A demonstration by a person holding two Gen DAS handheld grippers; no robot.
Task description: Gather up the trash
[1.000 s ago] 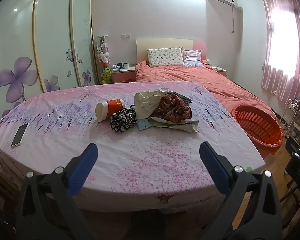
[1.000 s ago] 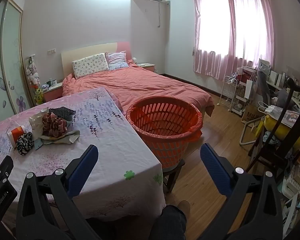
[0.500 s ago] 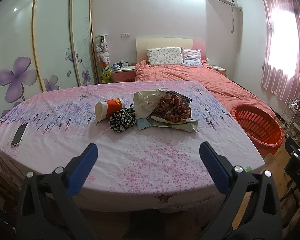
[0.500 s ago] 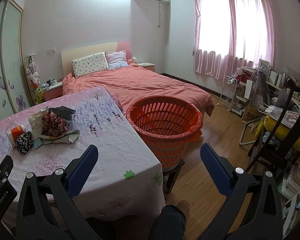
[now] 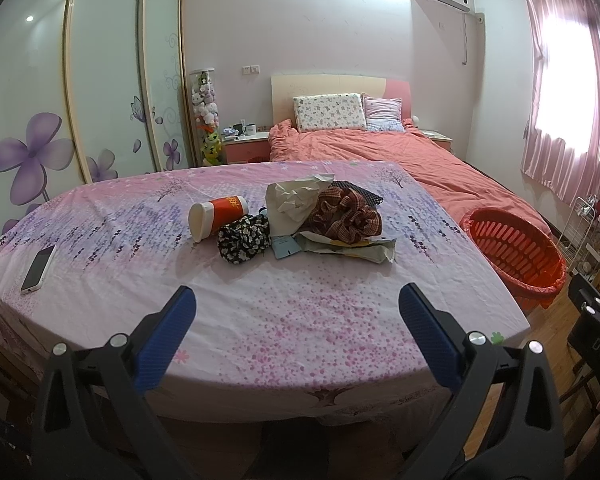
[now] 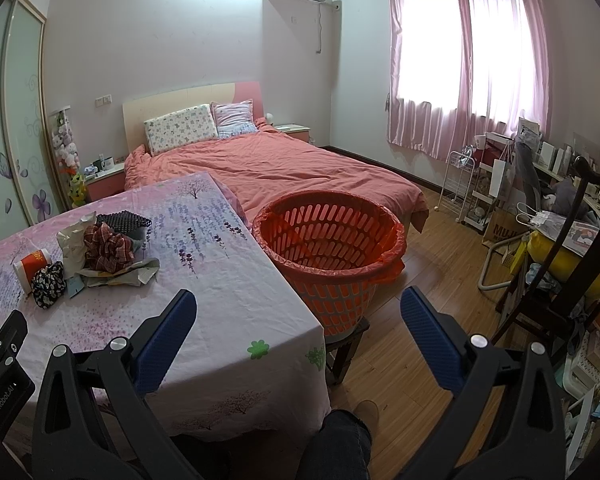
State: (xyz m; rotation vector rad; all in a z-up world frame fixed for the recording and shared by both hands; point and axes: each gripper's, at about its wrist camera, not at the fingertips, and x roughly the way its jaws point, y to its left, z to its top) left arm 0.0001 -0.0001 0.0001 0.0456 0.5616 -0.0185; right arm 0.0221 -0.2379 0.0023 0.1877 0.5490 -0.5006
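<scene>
A pile of items lies mid-table: a tipped orange paper cup (image 5: 216, 216), a black floral scrunchie (image 5: 244, 238), crumpled white paper (image 5: 292, 200), a red plaid scrunchie (image 5: 348, 216), a flat wrapper (image 5: 352, 248) and a small blue card (image 5: 285, 246). The pile also shows in the right wrist view, with the cup (image 6: 32, 266) at its left. An orange basket (image 6: 328, 248) lined with a red bag stands on a stool right of the table. My left gripper (image 5: 296, 312) is open and empty over the table's near edge. My right gripper (image 6: 298, 312) is open and empty, facing the basket.
A white phone (image 5: 38, 268) lies at the table's left edge. The table (image 5: 300, 304) wears a pink floral cloth. A bed (image 6: 268, 168) stands behind it. A dark chair (image 6: 556, 280) and cluttered shelves stand at the right. My leg and foot (image 6: 352, 428) show below.
Both views have shifted very slightly; the pile sits marginally nearer in the left wrist view. Both grippers remain open and empty.
</scene>
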